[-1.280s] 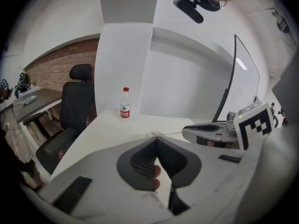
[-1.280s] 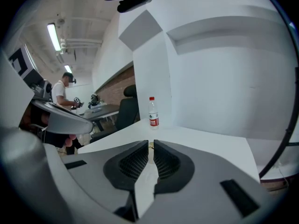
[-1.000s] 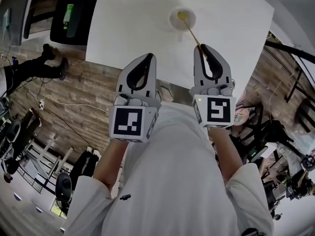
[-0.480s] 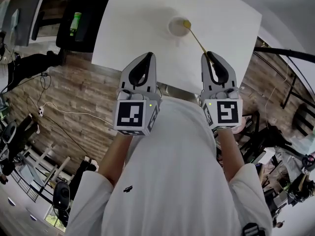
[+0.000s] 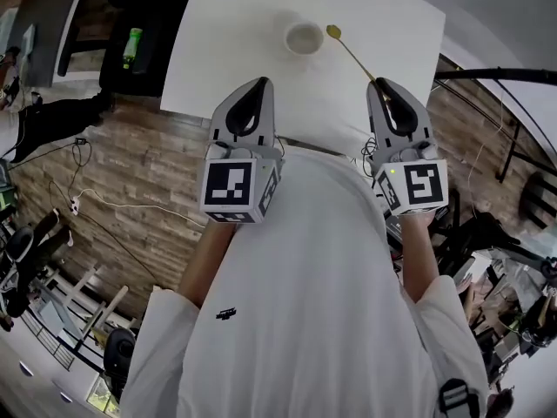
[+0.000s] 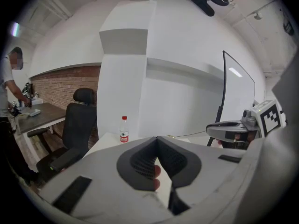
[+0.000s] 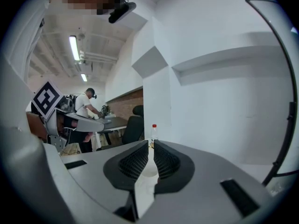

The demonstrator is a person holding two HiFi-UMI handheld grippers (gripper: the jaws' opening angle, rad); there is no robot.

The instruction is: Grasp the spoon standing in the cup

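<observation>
Head view: grasp looked done. Our right gripper [image 5: 380,84] pinched the slim gold spoon [image 5: 352,54], just right of the round white cup [image 5: 292,40]; left gripper [image 5: 260,83] closed, empty. Next needed: steady hold.

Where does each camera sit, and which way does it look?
Head view: on the person's head, looking steeply down at table, cup, left gripper, right gripper, shirt.
Left gripper view: rides the left gripper, facing along its shut jaws; right gripper at right.
Right gripper view: rides the right gripper, facing along jaws shut on the spoon; left gripper at left.
Both gripper views share the bottle.
</observation>
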